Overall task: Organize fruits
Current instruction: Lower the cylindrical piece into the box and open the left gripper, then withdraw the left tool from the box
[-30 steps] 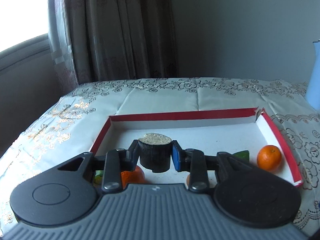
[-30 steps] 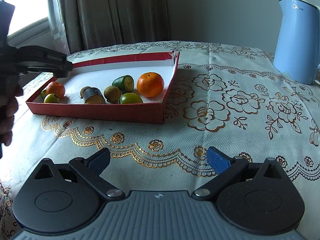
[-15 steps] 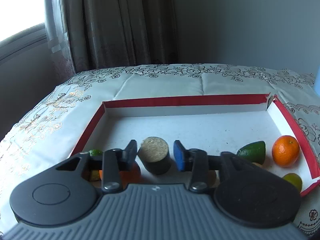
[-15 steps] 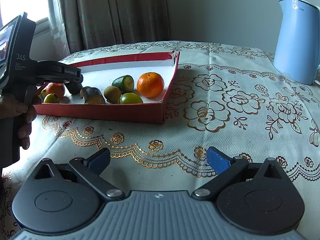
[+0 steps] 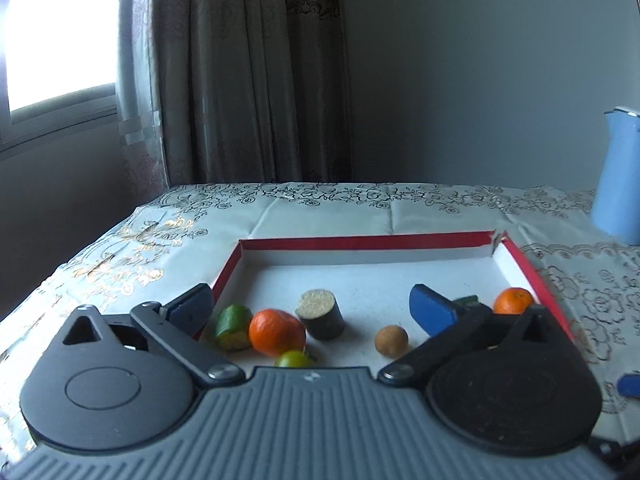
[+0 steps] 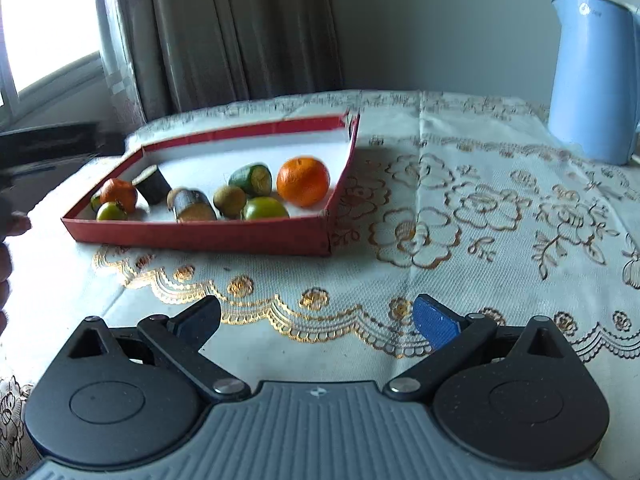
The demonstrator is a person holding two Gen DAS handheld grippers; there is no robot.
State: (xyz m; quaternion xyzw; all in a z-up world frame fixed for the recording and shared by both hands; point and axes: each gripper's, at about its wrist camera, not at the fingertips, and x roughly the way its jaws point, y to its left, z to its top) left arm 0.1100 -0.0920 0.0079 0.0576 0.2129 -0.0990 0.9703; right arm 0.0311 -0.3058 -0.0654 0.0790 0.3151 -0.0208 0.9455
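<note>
A red-rimmed white tray (image 5: 360, 242) holds the fruit. My left gripper (image 5: 312, 311) hangs just in front of it, its jaws opening wide and touching nothing. A dark cane stub (image 5: 320, 318) rests on the tray floor beyond the fingers, beside an orange (image 5: 276, 332), a cut green fruit (image 5: 232, 326) and a small green fruit (image 5: 294, 359). A brown fruit (image 5: 391, 342) lies further right, and a second orange (image 5: 513, 301) sits by the right wall. My right gripper (image 6: 316, 322) stands open and empty over the tablecloth, well short of the tray (image 6: 200, 236).
A blue kettle (image 6: 592, 76) stands at the back right of the table. The patterned cloth (image 6: 480, 208) lies between tray and kettle. A curtain and a window are behind. The left tool (image 6: 52, 140) and a hand (image 6: 8, 240) show blurred at the left edge.
The left gripper let go of the dark stub, which now lies on the tray floor. It opened wide and drew back from the tray. The right gripper stayed put.
</note>
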